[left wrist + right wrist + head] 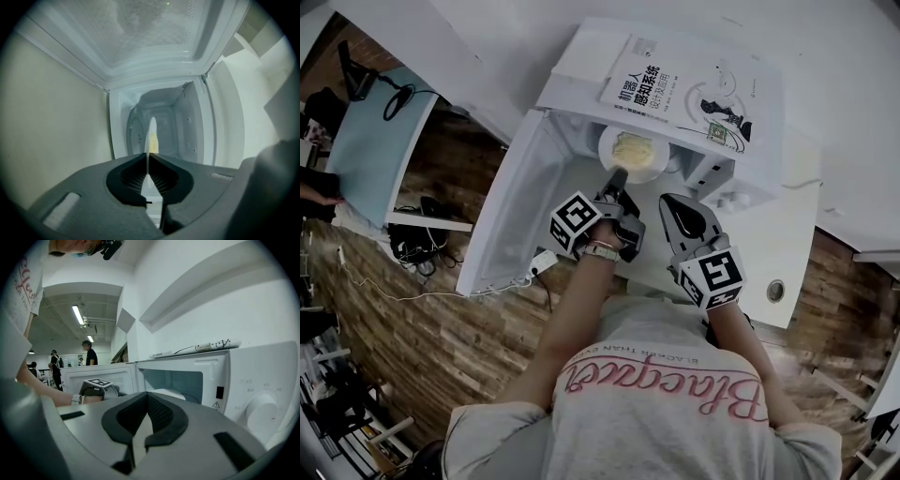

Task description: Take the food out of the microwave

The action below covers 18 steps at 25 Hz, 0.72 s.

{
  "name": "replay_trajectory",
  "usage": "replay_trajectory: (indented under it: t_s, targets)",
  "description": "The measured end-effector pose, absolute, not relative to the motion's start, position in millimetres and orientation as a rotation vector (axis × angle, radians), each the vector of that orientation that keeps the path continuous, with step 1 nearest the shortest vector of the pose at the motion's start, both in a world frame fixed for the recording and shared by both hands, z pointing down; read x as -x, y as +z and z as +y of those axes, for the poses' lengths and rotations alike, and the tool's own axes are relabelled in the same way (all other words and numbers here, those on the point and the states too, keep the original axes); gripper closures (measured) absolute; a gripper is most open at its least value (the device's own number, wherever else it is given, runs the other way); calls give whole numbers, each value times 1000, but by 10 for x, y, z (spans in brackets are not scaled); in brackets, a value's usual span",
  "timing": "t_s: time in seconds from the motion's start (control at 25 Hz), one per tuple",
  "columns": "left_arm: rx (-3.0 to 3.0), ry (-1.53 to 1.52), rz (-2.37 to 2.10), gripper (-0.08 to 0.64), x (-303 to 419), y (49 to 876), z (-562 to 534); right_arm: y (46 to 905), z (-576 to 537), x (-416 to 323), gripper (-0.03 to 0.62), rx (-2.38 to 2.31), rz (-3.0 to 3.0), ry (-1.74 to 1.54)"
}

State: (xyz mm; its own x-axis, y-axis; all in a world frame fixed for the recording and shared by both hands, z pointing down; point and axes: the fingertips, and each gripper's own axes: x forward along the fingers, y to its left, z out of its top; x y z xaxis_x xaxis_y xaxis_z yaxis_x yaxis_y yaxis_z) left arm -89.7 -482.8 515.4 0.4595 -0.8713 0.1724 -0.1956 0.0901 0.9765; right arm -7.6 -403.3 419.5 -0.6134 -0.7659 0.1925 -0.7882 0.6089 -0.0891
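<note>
While between the left tongs, white round plate, pale yellow food.

Grey T-shirt, pink script lettering

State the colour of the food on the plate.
Pale yellow food, on a white plate; it shows best in the head view.

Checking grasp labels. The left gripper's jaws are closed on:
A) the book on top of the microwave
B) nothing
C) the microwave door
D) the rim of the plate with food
D: in the left gripper view, the left gripper has its jaws pinched on the thin white rim of the plate, with the yellow food just beyond.
</note>
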Motion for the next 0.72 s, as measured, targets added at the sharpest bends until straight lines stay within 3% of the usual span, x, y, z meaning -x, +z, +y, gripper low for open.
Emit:
replay_trajectory:
  t_s: [0.72]
  targets:
    - [-1428,-684,-945,545,941,4844,-4107,4087,-3477,139,584,-1380,-2681,174]
